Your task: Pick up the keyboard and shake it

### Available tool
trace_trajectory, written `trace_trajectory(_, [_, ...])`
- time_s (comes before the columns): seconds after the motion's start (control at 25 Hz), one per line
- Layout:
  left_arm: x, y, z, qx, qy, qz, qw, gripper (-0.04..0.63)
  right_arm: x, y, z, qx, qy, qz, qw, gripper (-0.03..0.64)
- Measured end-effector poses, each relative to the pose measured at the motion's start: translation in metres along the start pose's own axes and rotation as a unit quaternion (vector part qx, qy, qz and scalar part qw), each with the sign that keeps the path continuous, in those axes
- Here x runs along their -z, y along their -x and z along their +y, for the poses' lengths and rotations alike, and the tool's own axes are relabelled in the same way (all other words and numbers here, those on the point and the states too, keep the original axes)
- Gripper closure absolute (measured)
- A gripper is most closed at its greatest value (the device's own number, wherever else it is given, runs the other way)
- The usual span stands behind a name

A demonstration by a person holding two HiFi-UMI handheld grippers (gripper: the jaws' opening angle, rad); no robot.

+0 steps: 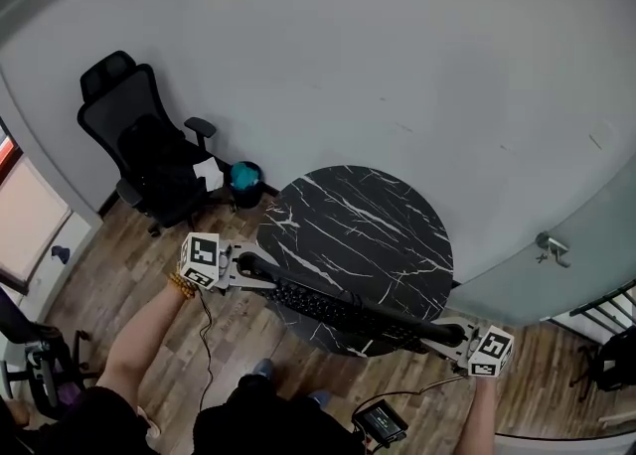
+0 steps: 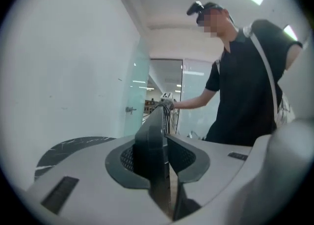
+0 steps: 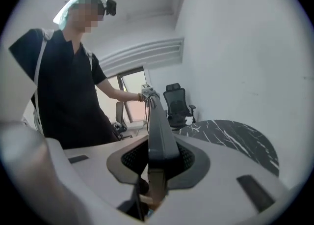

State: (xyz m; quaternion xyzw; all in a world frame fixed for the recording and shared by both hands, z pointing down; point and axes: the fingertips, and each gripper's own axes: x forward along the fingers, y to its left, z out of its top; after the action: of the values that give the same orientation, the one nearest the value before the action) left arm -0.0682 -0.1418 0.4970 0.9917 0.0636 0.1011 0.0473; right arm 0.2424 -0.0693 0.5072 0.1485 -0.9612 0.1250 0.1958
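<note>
Head view: the black keyboard (image 1: 338,306) hangs slantwise between the left gripper (image 1: 248,269) and the right gripper (image 1: 449,336), each clamped on one short end. It covers the near rim of the round black marble worktop (image 1: 368,229). Only part of its key face shows, and both ends vanish inside the fingers. The person's forearms are cut off at the bottom edge.

In the left gripper view the keyboard (image 2: 154,155) is seen edge-on, so no keys can be made out. The fingers (image 2: 122,162) stand narrow, pressing on that end. The right gripper view shows the same: the slim edge of the keyboard (image 3: 159,135) is pinched at close spacing.

The worktop's far edge sits near the grey wall. An office chair (image 1: 139,145) and a teal-topped bin (image 1: 245,180) stand well apart on the left — wood floor (image 1: 129,274) lies open beside the person.
</note>
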Motion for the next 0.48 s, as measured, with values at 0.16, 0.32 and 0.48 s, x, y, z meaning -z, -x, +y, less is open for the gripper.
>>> trace_trajectory(0.16, [-0.002, 0.003, 0.013, -0.013, 0.080, -0.078, 0.9936, 0.492, -0.011, 0.005, -0.004, -0.033, -0.087, -0.126, 0.988, 0.517])
trace_trajectory(0.32, [0.015, -0.003, 0.026, -0.048, 0.127, -0.096, 0.9860, 0.483, -0.018, 0.013, -0.024, -0.023, -0.145, -0.242, 0.959, 0.517])
trace_trajectory(0.48, [0.034, -0.009, 0.037, -0.081, 0.167, -0.113, 0.9762, 0.465, -0.003, 0.009, -0.039, 0.002, -0.186, -0.273, 0.944, 0.517])
